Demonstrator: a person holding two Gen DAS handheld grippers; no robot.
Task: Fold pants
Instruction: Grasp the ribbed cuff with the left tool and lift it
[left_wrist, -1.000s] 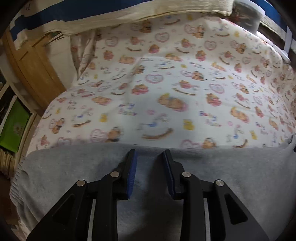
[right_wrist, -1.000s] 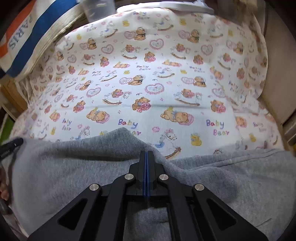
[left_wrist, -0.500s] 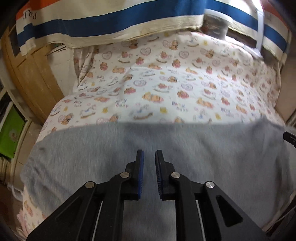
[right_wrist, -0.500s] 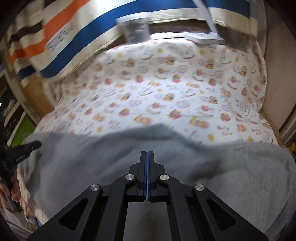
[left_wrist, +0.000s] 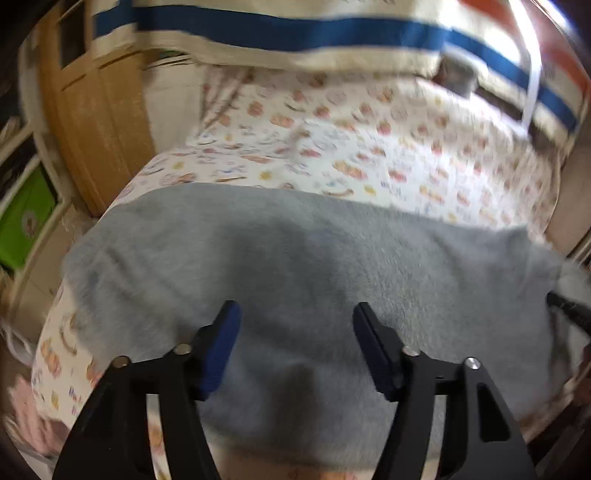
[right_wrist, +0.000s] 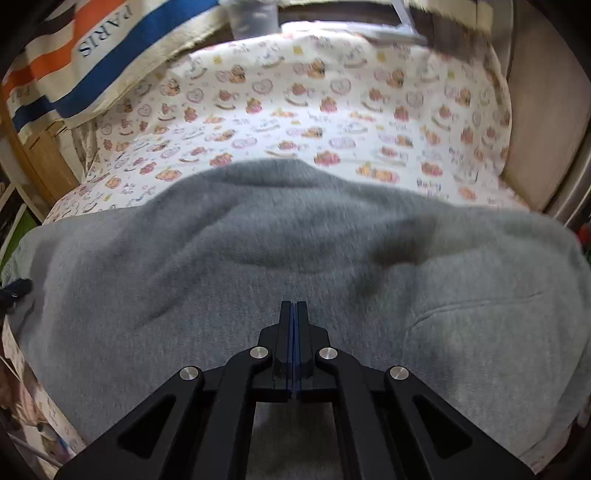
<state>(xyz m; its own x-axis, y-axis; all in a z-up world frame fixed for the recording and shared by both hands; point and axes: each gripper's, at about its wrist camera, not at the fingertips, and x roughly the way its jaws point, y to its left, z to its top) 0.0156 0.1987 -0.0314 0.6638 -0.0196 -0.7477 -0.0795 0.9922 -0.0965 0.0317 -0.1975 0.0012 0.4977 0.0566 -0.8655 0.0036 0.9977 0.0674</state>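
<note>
Tongs first: the left tongs have just been opening and now stand released, with nothing between their blue pads, only the grey pants lying below the gap. A second ago they were much narrower and set at the far edge of the cloth; now more grey shows ahead of them. I take this as a fold just laid down and let go. The right tongs are clenched, pads together, and whether any cloth is pinched there I cannot tell. The pants lie spread across the near part of the bed, on its bear-print sheet, still lumpy with a raised ridge in the middle, so smoothing or another fold looks due. Only one container shows: a blurred pale tub at the bed's far end, contents unseen.
</note>
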